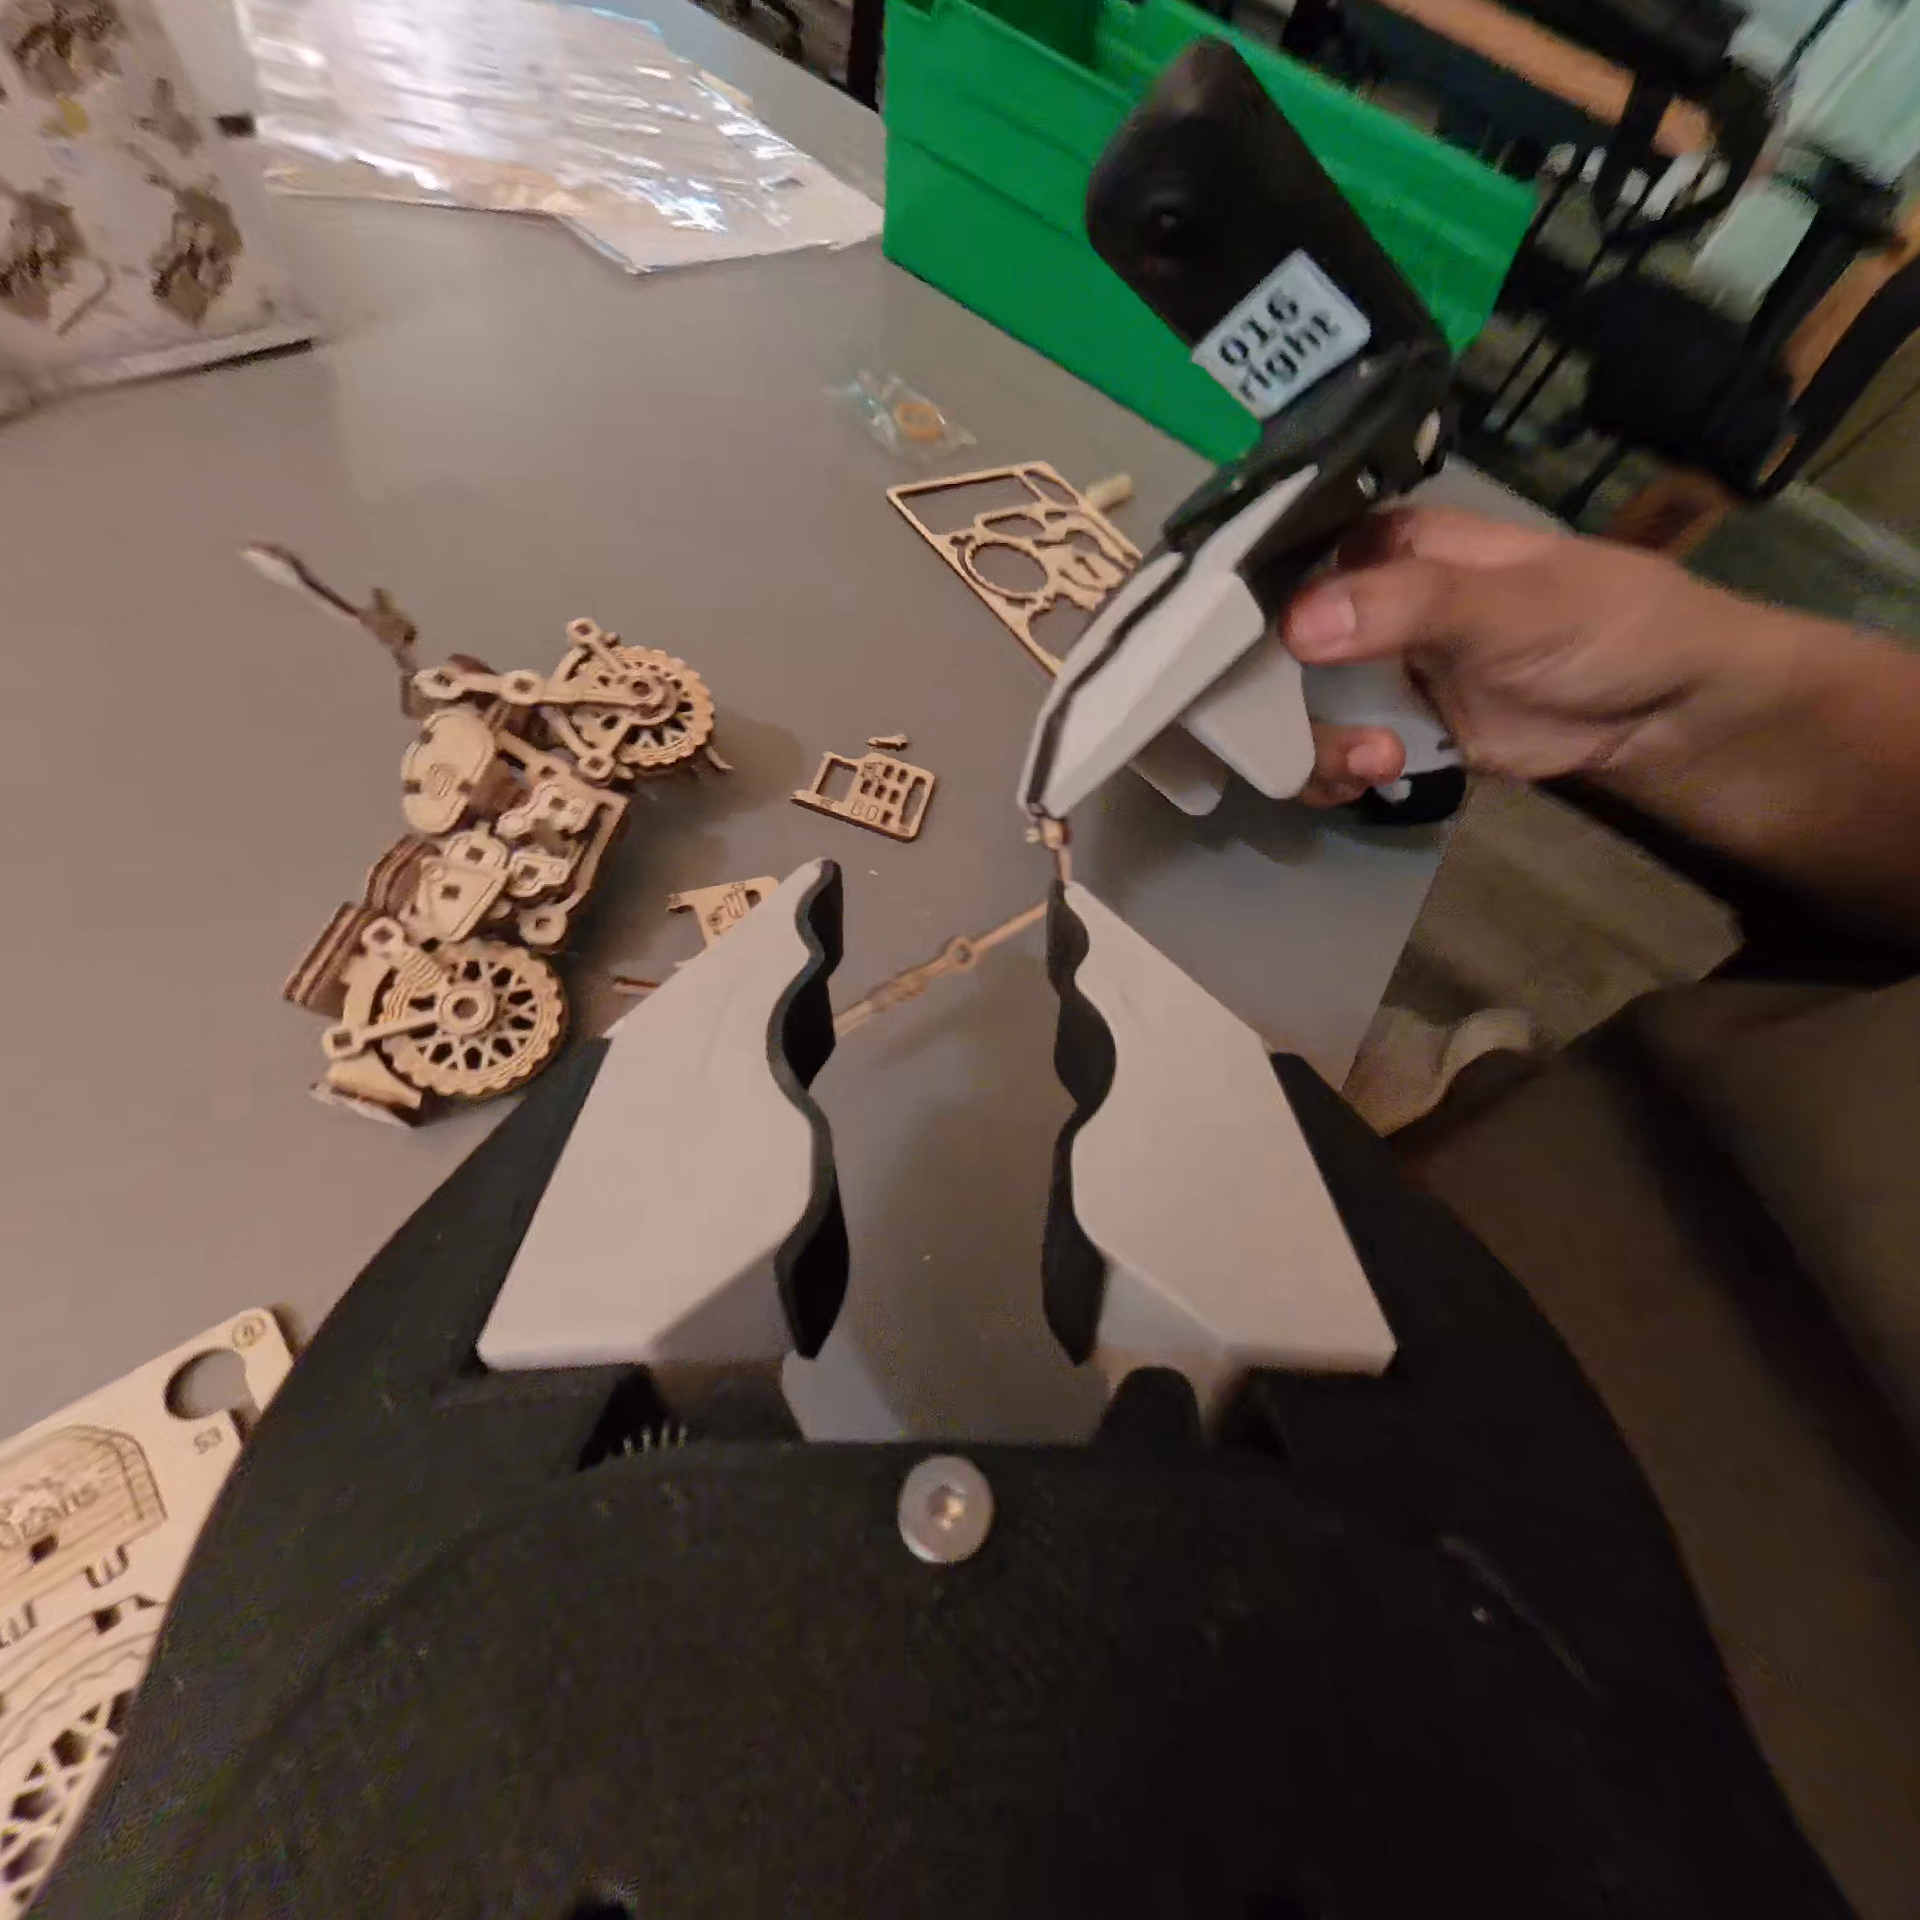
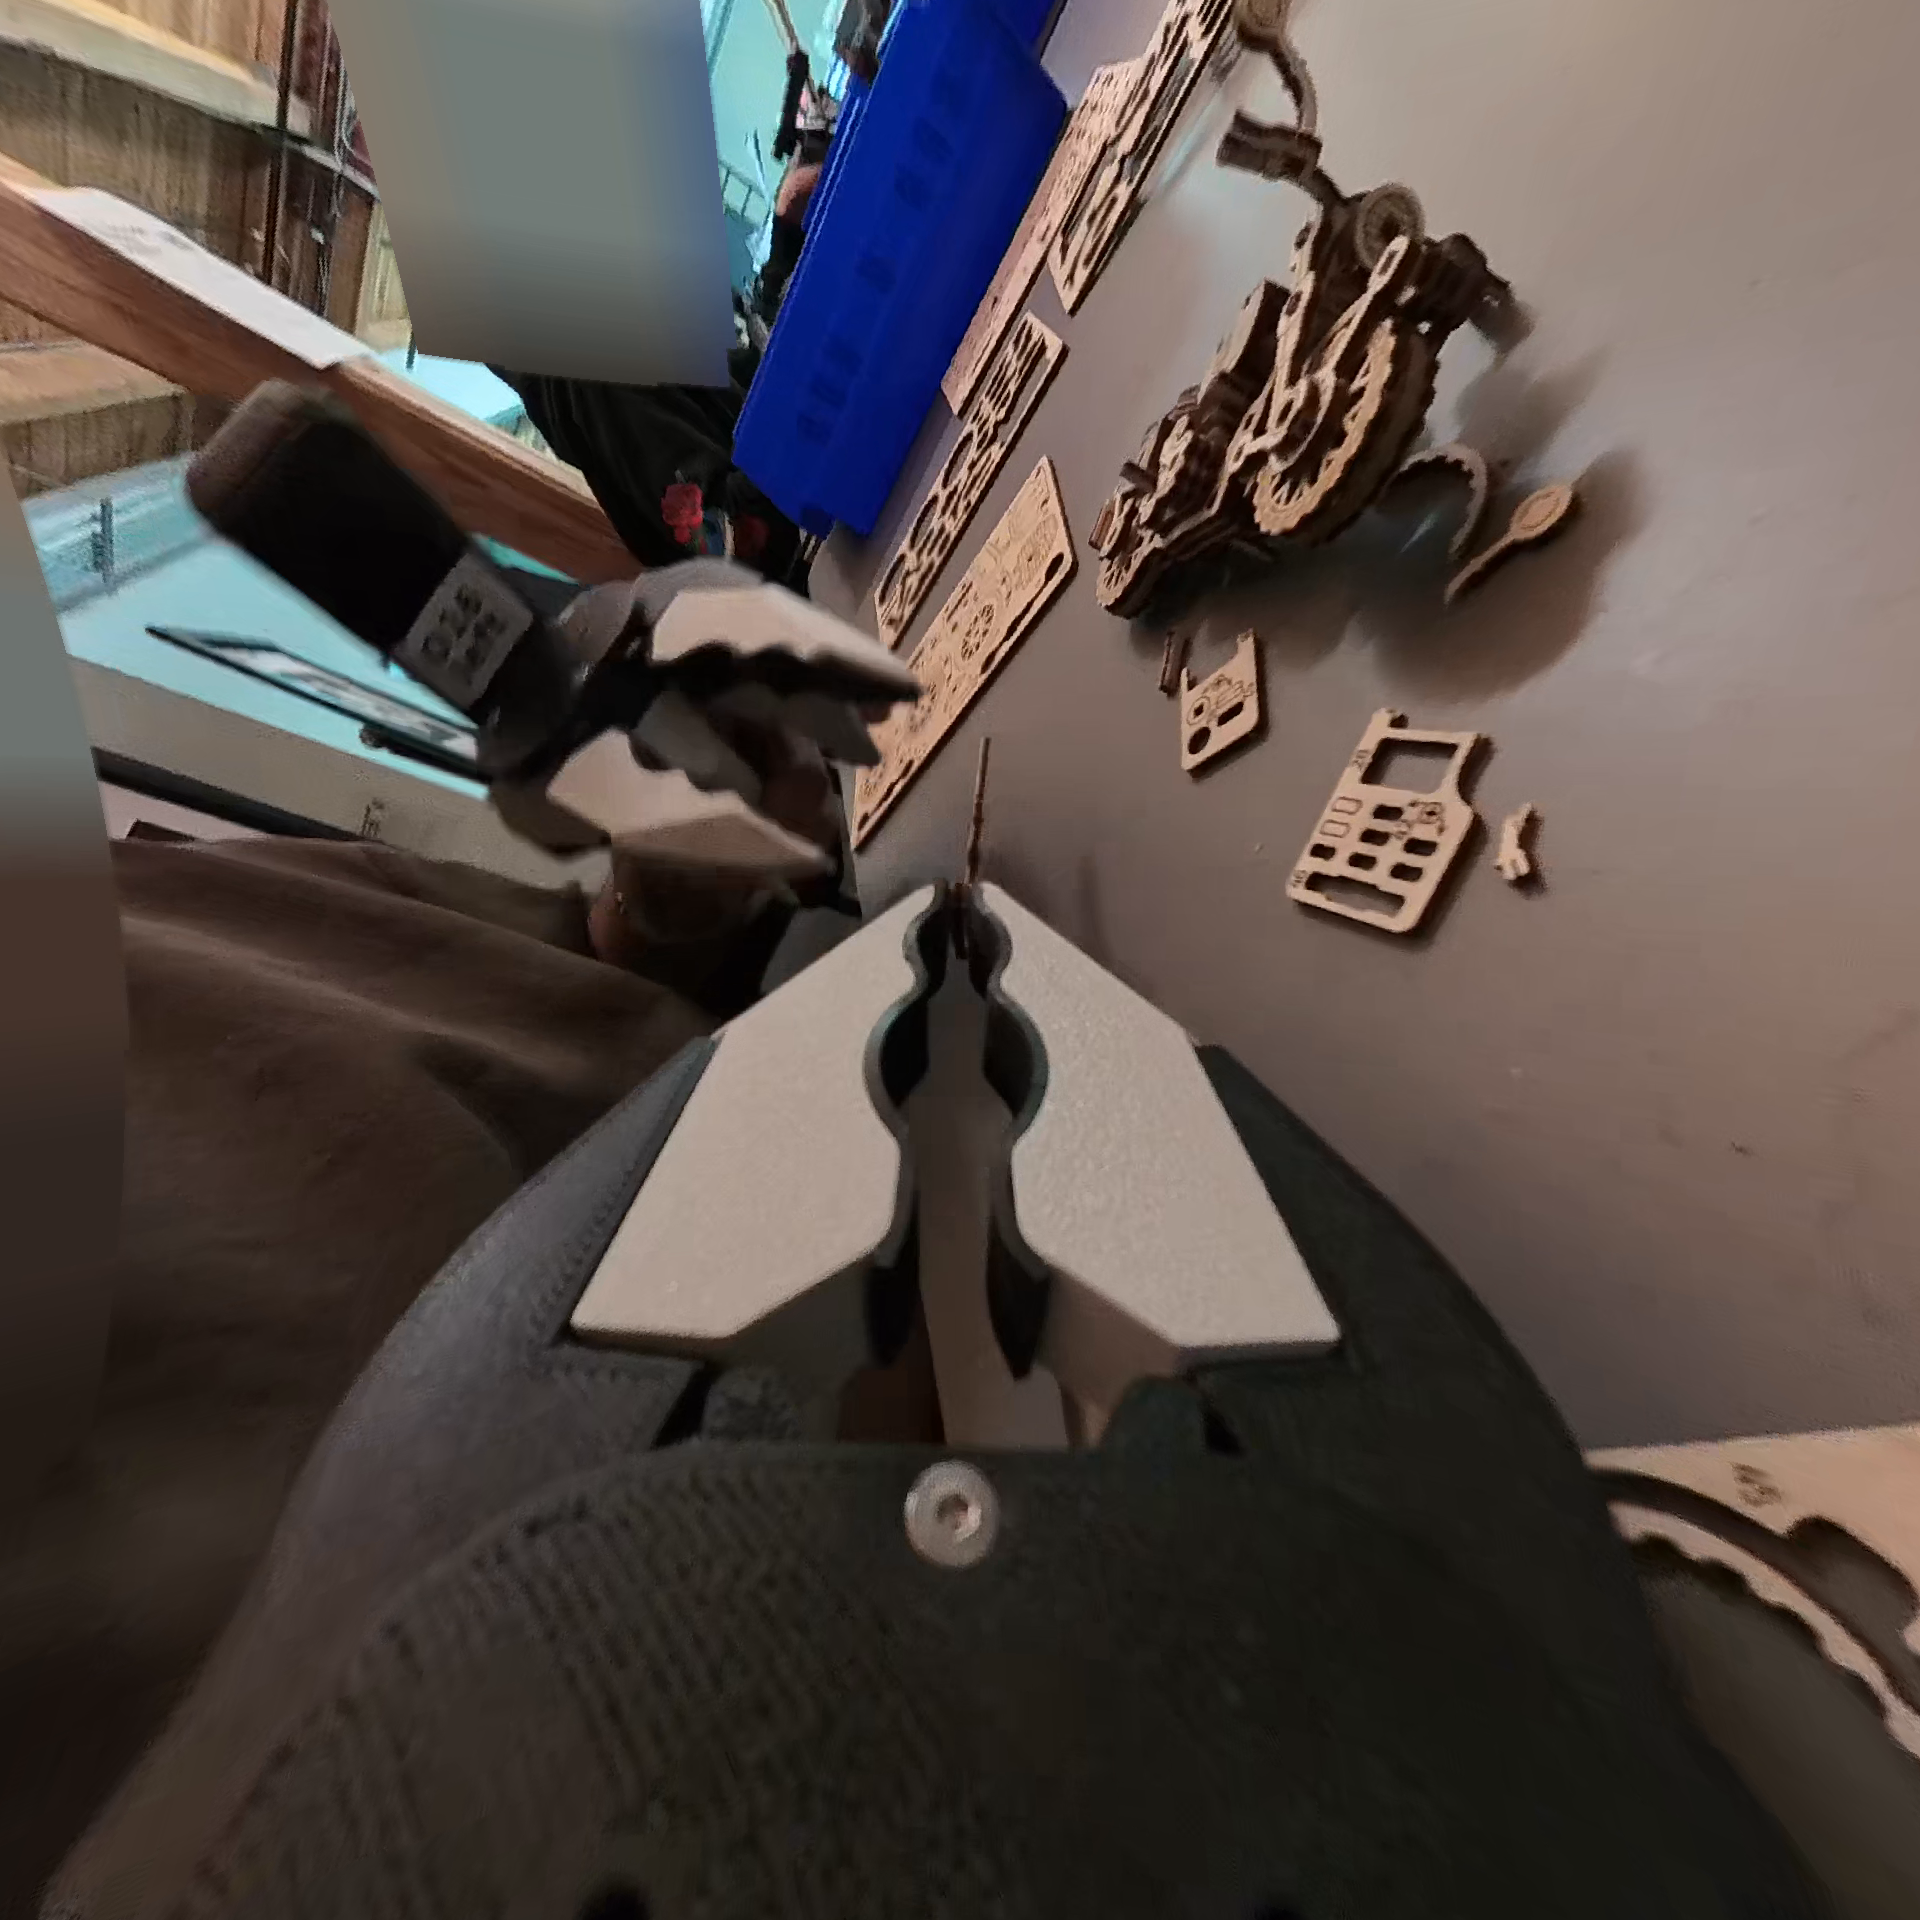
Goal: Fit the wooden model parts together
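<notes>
- You are working over a grey bench (image 1: 499,436), with a green bin (image 1: 1039,177) at its far edge and a blue bin (image 2: 894,281) along another side.
- One thin wooden pin-like part (image 2: 979,810) is pinched at the very tip of your right gripper (image 2: 961,914); its jaws are clenched on it, and it sticks out forward, held above the bench.
- Your left gripper (image 1: 940,904) has its jaws spread apart with nothing between them; it hovers just beside the right gripper's tip, and the small part hangs close to one of its fingertips (image 1: 1065,914).
- One half-built wooden motorcycle model (image 1: 488,862) lies on its side on the bench, well apart from both grippers.
- Near it lie two small flat fretwork pieces, a larger one (image 2: 1387,821) and a smaller one (image 2: 1224,717), plus one spoon-shaped piece (image 2: 1517,535) and a thin wooden rod (image 1: 935,961).
- Several punched-out plywood sheets rest around the edges: one (image 1: 1013,551) beyond your right hand (image 1: 1538,665), another (image 1: 94,1507) at the near left corner.
- One small clear bag (image 1: 904,416) and printed instruction sheets (image 1: 125,197) lie farther back.
</notes>
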The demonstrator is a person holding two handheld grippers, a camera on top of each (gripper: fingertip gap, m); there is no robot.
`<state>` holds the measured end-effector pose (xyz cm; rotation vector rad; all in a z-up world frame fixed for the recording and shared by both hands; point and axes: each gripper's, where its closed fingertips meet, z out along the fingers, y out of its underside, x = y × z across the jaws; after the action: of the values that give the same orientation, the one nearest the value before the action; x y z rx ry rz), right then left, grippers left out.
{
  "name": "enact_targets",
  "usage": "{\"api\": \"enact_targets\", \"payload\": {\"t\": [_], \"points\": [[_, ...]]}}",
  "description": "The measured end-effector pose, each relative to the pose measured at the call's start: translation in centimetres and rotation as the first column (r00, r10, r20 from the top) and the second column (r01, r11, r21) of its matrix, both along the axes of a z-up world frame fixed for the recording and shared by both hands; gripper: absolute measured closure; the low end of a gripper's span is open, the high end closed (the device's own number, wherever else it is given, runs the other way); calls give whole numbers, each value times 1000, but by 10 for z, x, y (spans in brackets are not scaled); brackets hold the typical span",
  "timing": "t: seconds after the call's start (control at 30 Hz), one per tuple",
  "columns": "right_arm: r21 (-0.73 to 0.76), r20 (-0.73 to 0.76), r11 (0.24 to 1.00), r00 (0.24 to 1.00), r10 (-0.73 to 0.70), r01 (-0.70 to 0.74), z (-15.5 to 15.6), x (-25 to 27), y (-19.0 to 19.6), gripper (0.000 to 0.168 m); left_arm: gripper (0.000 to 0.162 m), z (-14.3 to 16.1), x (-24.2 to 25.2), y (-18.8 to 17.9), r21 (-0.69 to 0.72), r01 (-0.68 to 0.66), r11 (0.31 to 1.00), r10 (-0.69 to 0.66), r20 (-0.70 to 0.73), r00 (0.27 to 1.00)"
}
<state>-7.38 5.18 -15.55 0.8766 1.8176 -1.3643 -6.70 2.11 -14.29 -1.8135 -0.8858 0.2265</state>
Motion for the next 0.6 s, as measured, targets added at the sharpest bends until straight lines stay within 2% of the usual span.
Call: {"api": "enact_targets", "payload": {"t": [0.1, 0.23, 0.33, 0.43, 0.6], "points": [[-17, -10, 999, 999, 51, -51, 6, 2, 6, 168, 124, -3, -1, -5, 146, 6, 989, -31, 171, 985], [-71, -11, 990, 993, 120, -120, 18, 8, 10, 168, 128, -10, 11, 1, 330, 44, 943, -174, 378, 909], [-78, -18, 986, 989, 148, -149, 20, 10, 10, 168, 144, -4, 17, 6, 434, 63, 899, -261, 412, 873], [-71, -29, 984, 987, 161, -163, 20, 10, 10, 168, 154, -3, 19, 8, 434, 78, 897, -271, 404, 874], [-91, -21, 985, 989, 145, -146, 20, 7, 10, 168, 152, -8, 21, 9, 405, 90, 910, -270, 413, 870]]}}
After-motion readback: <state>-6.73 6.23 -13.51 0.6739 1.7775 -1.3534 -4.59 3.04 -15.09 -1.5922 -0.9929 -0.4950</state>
